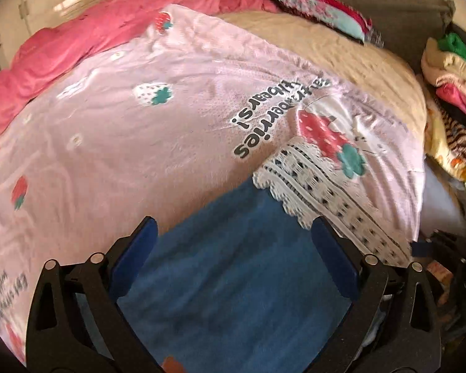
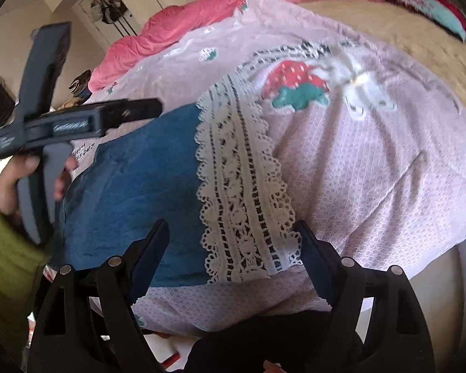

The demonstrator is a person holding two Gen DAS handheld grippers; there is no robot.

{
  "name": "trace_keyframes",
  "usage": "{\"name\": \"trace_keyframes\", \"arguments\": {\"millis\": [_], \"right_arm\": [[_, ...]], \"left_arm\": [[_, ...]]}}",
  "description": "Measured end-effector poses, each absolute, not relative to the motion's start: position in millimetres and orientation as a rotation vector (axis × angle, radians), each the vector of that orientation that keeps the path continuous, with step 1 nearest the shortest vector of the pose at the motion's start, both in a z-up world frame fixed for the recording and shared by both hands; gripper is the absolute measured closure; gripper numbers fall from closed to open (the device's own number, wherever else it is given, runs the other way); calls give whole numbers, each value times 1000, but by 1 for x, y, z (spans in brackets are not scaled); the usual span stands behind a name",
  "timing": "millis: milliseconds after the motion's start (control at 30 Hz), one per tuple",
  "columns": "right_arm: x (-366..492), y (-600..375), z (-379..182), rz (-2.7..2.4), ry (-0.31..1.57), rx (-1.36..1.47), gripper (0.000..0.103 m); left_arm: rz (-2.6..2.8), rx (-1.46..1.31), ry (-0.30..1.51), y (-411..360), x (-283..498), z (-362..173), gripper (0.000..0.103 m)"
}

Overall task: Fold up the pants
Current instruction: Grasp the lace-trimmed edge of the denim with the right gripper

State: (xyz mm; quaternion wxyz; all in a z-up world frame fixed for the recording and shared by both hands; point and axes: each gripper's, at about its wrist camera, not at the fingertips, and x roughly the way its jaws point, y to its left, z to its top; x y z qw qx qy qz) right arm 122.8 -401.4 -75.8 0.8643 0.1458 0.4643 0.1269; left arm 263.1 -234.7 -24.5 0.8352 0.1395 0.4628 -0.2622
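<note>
Blue pants point(image 2: 133, 174) are being shown as soft matt cloth with a faintly napped surface, edged by a white openwork lace trim point(image 2: 242, 186). The pink blanket point(image 1: 115, 130) beneath is being seen as fleecy cloth, woven in a fine raised lattice, with printed strawberries. The red quilt point(image 1: 62, 43) is being rendered as smooth, crumpled fabric. The left gripper point(image 1: 233, 236) and right gripper point(image 2: 233, 233) are being presented in matt black plastic with small shiny metal pins and blue pads point(image 1: 335, 264)
</note>
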Motion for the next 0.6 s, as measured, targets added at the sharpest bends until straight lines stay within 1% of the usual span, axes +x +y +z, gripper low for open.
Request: {"name": "trace_keyframes", "arguments": {"millis": [33,67,133,167,200,233,267,333,367,433,567,600], "right_arm": [[125,-404,-79,271,985,329,22],[127,-407,-81,277,993,351,22],[126,-408,-81,287,994,355,23],[126,-408,-81,288,994,355,26],[125,-408,-82,286,995,357,36],[125,-409,-82,279,993,363,47],[124,-411,-82,278,989,368,50],[123,-413,-81,285,979,384,56],[122,-413,-81,281,976,388,58],[122,-415,-80,279,965,393,64],[117,-413,-75,296,942,383,64],[117,-414,-76,293,948,386,63]], "left_arm": [[-561,308,988,-240,270,-28,15],[-569,309,993,-242,274,-30,22],[-602,286,1015,-247,286,-36,26],[-612,278,1028,-248,290,-39,29],[-624,270,1043,-250,296,-44,33],[-637,270,1055,-252,300,-47,34],[-647,269,1064,-252,302,-50,37],[-695,227,1106,-252,308,-56,49],[-727,199,1125,-252,310,-59,56],[-764,192,1124,-255,310,-61,56],[-787,210,1111,-259,310,-63,55],[-795,213,1107,-261,311,-64,50]]}}
